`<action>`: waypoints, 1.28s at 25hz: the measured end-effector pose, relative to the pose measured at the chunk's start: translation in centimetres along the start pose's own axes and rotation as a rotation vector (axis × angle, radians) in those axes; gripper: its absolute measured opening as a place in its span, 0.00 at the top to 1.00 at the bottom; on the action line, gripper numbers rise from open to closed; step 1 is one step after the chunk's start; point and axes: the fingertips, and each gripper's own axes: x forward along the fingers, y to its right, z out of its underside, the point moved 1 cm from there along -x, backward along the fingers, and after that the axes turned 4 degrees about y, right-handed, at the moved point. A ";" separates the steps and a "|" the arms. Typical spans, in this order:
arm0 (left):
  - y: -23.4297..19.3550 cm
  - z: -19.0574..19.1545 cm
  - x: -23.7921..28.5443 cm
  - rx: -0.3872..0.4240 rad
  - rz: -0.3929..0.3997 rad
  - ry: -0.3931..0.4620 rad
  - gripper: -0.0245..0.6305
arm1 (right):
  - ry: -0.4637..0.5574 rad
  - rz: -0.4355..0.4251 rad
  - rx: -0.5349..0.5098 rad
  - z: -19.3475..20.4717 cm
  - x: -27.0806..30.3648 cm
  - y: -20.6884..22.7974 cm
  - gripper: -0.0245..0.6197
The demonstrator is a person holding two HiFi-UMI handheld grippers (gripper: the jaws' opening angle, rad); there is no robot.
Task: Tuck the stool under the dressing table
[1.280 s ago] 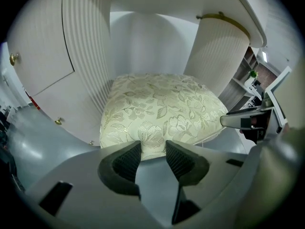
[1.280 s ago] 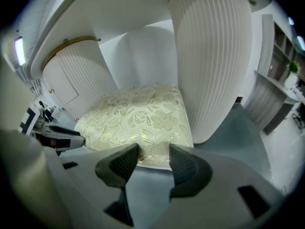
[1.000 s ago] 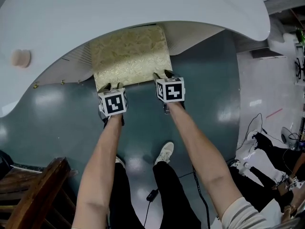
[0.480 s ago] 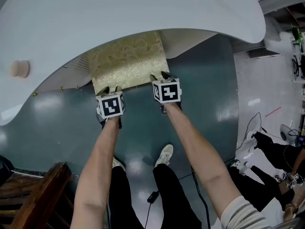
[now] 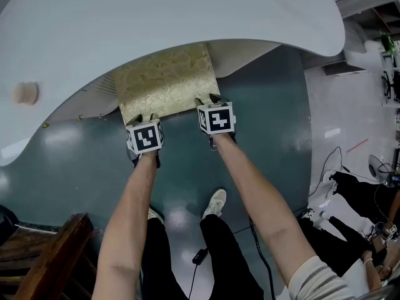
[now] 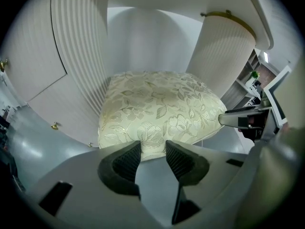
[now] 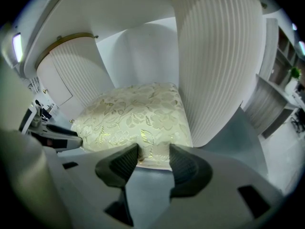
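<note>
Standing on the dark green floor (image 5: 81, 161) and reaching forward with both arms. Holding the left gripper (image 5: 145, 116) and the right gripper (image 5: 208, 99) side by side at the near edge of the stool (image 5: 167, 80). Leaving both sets of jaws apart, squeezing nothing, with the tips just touching the front edge of the soft gold flowery seat. Reaching a little further with the right gripper than with the left, since that near edge is running left to right and a bit crooked. Finding the stool straight ahead of both grippers, partly under the dressing table (image 5: 156, 17) already, far end hidden beneath the white top, near part sticking out. Sitting snug between two ribbed white legs (image 7: 219, 61). Needing, most likely, a straight push away from the body, deeper into the gap. Pushing evenly with both grippers, probably, to avoid bumping a leg.
</note>
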 end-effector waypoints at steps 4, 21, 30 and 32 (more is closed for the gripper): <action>-0.1 -0.3 -0.6 0.011 0.003 0.010 0.72 | -0.001 0.002 0.001 0.1 -0.2 -0.1 0.65; 2.0 1.9 -5.3 -0.027 0.042 -0.007 0.84 | -0.041 0.035 0.122 1.7 -5.3 -2.0 0.81; 4.0 3.3 -10.2 0.044 0.108 0.036 0.95 | -0.017 -0.082 0.002 3.4 -10.4 -5.0 0.94; 4.1 3.7 -11.7 0.052 0.118 0.048 0.95 | -0.004 -0.087 -0.039 3.8 -12.0 -5.1 0.94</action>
